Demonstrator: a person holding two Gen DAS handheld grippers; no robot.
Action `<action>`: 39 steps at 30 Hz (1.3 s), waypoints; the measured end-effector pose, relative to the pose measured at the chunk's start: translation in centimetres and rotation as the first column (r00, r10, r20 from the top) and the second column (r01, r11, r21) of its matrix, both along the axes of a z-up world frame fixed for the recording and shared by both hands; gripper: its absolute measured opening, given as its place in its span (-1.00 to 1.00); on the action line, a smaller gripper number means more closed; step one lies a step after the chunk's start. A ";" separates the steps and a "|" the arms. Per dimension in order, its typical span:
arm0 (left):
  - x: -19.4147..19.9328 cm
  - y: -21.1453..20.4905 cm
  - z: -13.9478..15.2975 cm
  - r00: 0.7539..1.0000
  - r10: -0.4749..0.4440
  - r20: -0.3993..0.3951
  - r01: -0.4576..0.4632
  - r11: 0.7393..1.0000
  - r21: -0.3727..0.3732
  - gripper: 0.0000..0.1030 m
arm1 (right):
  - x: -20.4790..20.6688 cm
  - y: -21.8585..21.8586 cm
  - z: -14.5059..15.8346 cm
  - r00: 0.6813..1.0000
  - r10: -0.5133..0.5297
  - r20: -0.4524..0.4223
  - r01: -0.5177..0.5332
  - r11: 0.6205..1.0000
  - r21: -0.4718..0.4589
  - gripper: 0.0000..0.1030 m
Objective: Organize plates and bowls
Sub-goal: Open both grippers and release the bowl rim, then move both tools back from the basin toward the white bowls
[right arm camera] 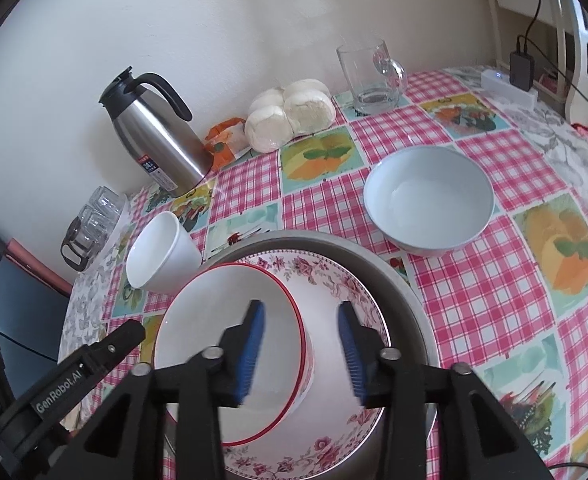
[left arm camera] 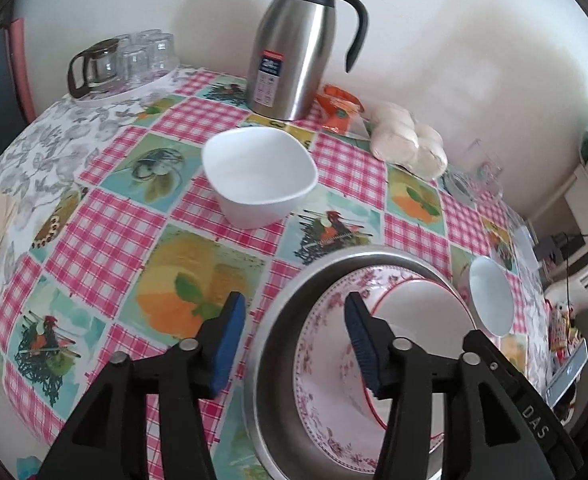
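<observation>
The red-rimmed bowl (right arm camera: 234, 356) sits in the floral plate (right arm camera: 325, 280) inside the metal tray (right arm camera: 405, 288), at lower centre of the right wrist view. The right gripper (right arm camera: 299, 348) and left gripper (left arm camera: 290, 344) have fingers spread, apparently gripping nothing. Both should lift clear before reaching for the white bowl (left arm camera: 258, 176) at the left view's centre.

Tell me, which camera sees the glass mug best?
The right wrist view. There the glass mug stands whole and sharp by the wall, handle showing, beyond the pale blue bowl. In the left wrist view it is only a faint, blurry shape at the table's far edge.
</observation>
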State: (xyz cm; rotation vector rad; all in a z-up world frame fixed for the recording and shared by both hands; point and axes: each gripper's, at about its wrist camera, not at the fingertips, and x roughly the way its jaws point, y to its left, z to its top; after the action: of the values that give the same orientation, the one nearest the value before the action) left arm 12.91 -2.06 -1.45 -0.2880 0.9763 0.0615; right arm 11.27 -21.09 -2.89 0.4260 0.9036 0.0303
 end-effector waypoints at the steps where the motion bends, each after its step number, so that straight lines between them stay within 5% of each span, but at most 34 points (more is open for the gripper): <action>1: 0.0 0.1 0.0 1.000 0.011 -0.001 -0.011 1.000 0.006 0.20 | 0.0 0.1 0.1 1.000 0.003 0.008 -0.003 1.000 -0.009 -0.11; 4: 0.1 0.8 -0.3 0.998 0.053 -0.020 -0.053 0.998 0.016 0.43 | -0.1 0.3 0.3 1.000 0.005 0.018 -0.005 1.000 -0.021 0.21; 6: 0.1 1.5 -0.7 0.995 0.088 -0.039 -0.087 0.996 0.026 0.60 | -0.1 0.3 0.4 1.000 0.010 0.022 -0.010 1.000 -0.024 0.25; 14: -0.3 3.9 -1.3 0.973 0.225 -0.055 -0.221 0.973 0.074 0.68 | 0.0 0.5 0.4 0.999 0.019 0.031 -0.017 0.999 -0.041 0.54; 17: -0.6 4.5 -1.2 0.961 0.275 -0.037 -0.269 0.956 0.115 0.99 | -0.2 0.8 0.7 0.998 0.025 0.060 -0.021 0.998 -0.060 1.00; 39: -0.5 6.9 0.7 0.932 0.362 0.034 -0.363 0.928 0.086 0.99 | -0.6 3.1 2.4 0.987 0.083 0.136 -0.062 0.986 -0.156 1.00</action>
State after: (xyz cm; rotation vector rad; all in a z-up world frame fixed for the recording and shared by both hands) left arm 12.45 4.80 -0.76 -0.3821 0.8898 0.4408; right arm 10.64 -17.95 -0.50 0.2458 0.7745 0.0579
